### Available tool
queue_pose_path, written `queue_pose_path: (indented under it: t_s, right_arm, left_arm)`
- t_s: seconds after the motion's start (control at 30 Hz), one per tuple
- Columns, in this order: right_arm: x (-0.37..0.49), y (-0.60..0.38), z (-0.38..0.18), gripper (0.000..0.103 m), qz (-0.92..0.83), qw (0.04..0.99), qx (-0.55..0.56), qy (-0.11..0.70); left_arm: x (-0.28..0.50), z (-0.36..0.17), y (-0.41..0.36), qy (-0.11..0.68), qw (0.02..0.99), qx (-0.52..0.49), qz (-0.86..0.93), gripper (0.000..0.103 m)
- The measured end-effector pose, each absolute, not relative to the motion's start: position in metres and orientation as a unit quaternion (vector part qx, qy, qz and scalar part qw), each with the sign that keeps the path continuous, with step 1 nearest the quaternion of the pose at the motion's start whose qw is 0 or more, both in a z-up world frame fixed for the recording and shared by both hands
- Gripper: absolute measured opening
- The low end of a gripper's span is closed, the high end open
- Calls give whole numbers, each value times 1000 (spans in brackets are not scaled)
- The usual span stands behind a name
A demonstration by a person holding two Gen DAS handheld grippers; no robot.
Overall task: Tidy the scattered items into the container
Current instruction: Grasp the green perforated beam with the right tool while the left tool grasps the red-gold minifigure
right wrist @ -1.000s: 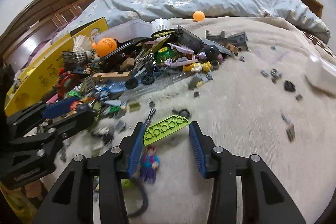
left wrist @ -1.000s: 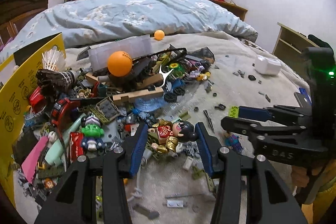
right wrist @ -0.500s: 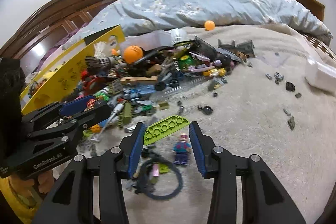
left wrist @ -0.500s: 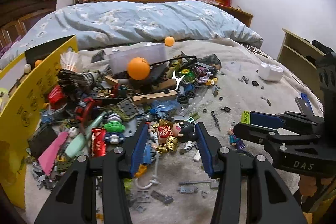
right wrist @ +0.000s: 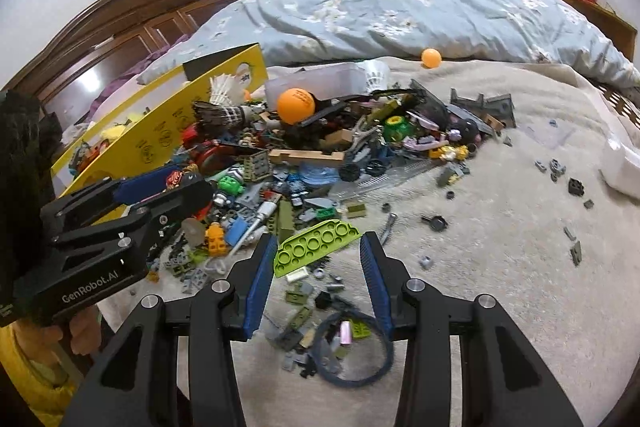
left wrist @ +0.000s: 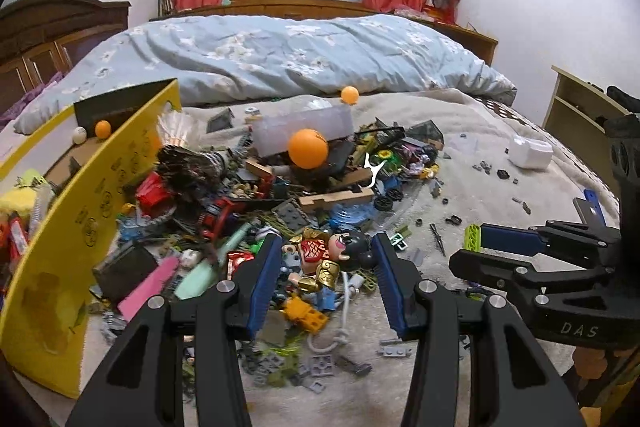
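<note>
where piled, toys (left wrist: 304, 203) half-hidden, box (left wrist: 80, 227) cropped

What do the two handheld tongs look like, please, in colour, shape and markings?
Both are matte black frames with silver bolts and blue ribbed pads. The left tongs carry "GenRobot.AI" lettering, the right tongs "DAS". A yellow sleeve shows below the left one.

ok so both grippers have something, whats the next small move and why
Probably carry both loads left, over the yellow box, then open. The left gripper is shut on a red-and-gold figure, the right gripper on a green plate, and both appear lifted off the blanket. The box stands open left of the pile.
</note>
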State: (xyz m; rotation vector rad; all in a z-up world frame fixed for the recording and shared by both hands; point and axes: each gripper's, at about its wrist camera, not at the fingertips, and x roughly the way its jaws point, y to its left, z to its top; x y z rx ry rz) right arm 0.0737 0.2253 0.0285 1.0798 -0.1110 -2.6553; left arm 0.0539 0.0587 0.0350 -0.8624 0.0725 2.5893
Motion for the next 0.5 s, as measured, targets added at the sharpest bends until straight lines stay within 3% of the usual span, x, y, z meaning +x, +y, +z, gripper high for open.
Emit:
queue_pose_path:
  t_s: [0.5]
  right_arm:
    - [62,175,37,44,-910,187,369,-16]
  left_arm:
    - [54,56,4,12,140,-294,946,46]
